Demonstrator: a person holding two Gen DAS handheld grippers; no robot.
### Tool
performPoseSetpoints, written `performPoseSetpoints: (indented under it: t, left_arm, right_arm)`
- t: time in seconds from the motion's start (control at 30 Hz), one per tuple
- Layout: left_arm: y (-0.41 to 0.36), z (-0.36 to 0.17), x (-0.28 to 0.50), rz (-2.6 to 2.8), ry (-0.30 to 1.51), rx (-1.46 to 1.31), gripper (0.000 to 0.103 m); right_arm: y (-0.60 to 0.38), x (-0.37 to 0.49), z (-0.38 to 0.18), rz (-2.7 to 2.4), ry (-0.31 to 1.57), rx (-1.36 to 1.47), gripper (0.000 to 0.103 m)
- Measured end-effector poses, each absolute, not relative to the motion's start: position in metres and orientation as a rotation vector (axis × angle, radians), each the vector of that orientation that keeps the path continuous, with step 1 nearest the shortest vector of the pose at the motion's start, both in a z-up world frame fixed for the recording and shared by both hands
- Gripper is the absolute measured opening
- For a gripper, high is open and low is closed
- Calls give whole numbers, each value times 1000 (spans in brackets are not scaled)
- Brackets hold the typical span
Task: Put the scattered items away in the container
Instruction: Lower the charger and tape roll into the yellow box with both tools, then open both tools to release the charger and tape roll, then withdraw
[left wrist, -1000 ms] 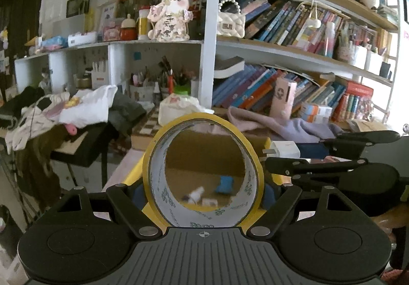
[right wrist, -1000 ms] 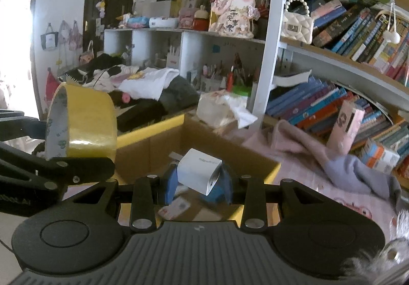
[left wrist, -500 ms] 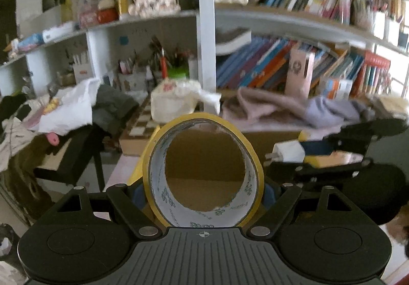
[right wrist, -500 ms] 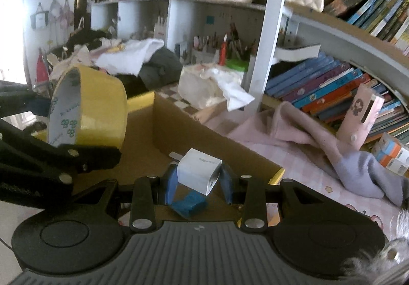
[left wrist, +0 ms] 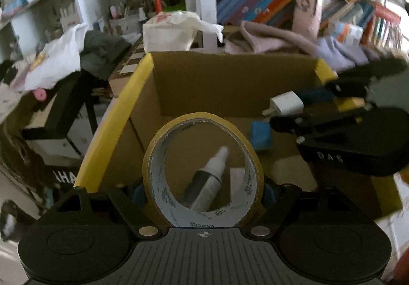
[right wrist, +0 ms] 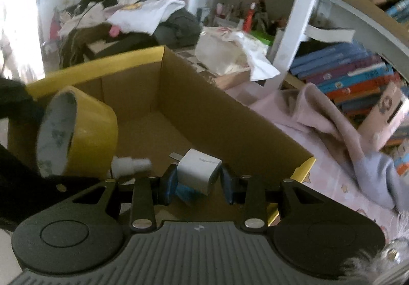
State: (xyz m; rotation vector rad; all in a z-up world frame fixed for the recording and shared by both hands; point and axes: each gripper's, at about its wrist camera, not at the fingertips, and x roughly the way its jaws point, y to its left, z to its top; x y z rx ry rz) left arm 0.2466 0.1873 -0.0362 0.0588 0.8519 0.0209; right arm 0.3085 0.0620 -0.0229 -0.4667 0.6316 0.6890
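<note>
My left gripper (left wrist: 203, 190) is shut on a roll of yellow tape (left wrist: 251, 157), held over the open cardboard box (left wrist: 230, 80). The roll also shows in the right wrist view (right wrist: 89, 131). My right gripper (right wrist: 198, 180) is shut on a white charger plug (right wrist: 198, 168), held over the box (right wrist: 204, 95); the plug also shows in the left wrist view (left wrist: 286, 103). Inside the box lie a white spray bottle (left wrist: 208, 182), a blue block (left wrist: 260, 131) and a small white item (left wrist: 236, 177).
The box has yellow-edged flaps (left wrist: 115, 116). A white tissue bag (left wrist: 173, 32) and pink and lilac cloths (right wrist: 332, 126) lie beyond it. Bookshelves (left wrist: 268, 6) stand behind. Clothes (left wrist: 64, 60) are piled at the left.
Both grippers have tilted down and moved over the box, so its inside and the items in it now show. Both still hold their objects.
</note>
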Motion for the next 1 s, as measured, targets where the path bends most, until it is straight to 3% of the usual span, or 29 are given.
performPoseSetpoints:
  t: [0.57, 0.73, 1.0]
  left_arm:
    - [189, -38, 244, 26, 863, 5, 84]
    - [184, -33, 242, 11, 843, 34, 90]
    - [173, -9, 224, 16, 739, 92, 93]
  right_arm:
    - [62, 303, -27, 715, 623, -559, 34]
    - [60, 296, -20, 698, 587, -532, 59]
    - [54, 278, 2, 673, 524, -480, 59]
